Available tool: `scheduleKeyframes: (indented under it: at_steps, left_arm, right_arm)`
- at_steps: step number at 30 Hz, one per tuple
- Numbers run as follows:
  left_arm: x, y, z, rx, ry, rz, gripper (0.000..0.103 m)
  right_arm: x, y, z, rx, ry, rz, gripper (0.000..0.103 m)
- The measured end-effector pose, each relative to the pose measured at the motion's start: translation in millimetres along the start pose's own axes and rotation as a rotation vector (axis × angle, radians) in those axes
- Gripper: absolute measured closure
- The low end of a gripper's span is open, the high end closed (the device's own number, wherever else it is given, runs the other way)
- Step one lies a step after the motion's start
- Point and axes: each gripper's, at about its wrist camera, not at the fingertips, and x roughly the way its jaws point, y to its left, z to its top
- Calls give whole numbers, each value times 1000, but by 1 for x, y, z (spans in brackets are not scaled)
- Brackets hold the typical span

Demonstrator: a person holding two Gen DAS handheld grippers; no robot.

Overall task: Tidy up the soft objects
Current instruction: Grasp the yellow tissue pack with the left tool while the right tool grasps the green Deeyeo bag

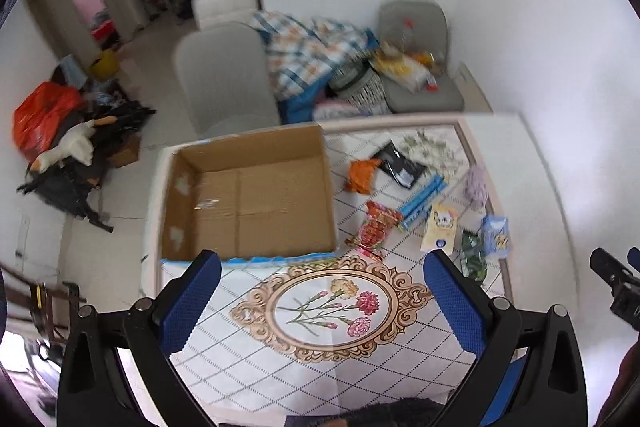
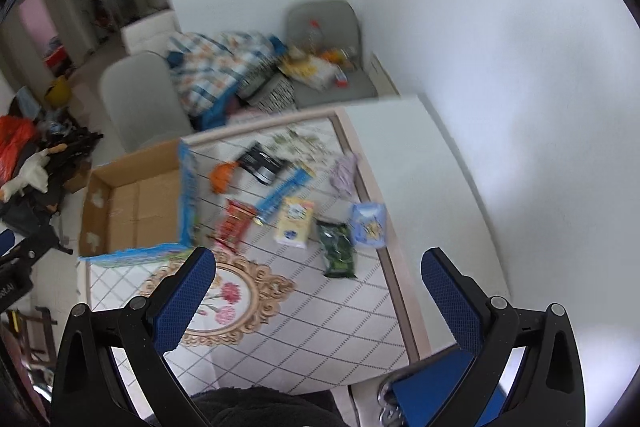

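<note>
An empty cardboard box stands open at the left of the patterned tablecloth. Right of it lie several soft packets: an orange pouch, a black pouch, a red snack pack, a blue strip pack, a yellow pack, a green pack, a light-blue tissue pack and a lilac cloth. My left gripper and right gripper hang open above the table's near side, holding nothing.
Behind the table are a grey chair, a checked quilt and a second grey chair piled with goods. On the floor at left lies a heap of bags with a plush goose. The white wall runs along the right.
</note>
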Motion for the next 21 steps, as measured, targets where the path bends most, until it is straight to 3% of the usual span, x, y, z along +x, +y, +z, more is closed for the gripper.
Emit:
scheduleKeyframes:
  at_steps: [6, 11, 13, 17, 21]
  left_arm:
    - [118, -51, 31, 65, 210, -90, 0]
    - [205, -110, 41, 115, 346, -150, 3]
    - [242, -139, 43, 130, 424, -192, 11]
    - [303, -192, 38, 169, 548, -247, 12]
    - [352, -227, 29, 195, 644, -256, 12]
  right_arm:
    - [140, -42, 12, 71, 227, -4, 0]
    - [242, -76, 18, 114, 358, -26, 0]
    - [273, -87, 21, 132, 380, -14, 0]
    - [330, -103, 25, 156, 443, -21, 0]
    - [352, -106, 13, 184, 488, 58, 0]
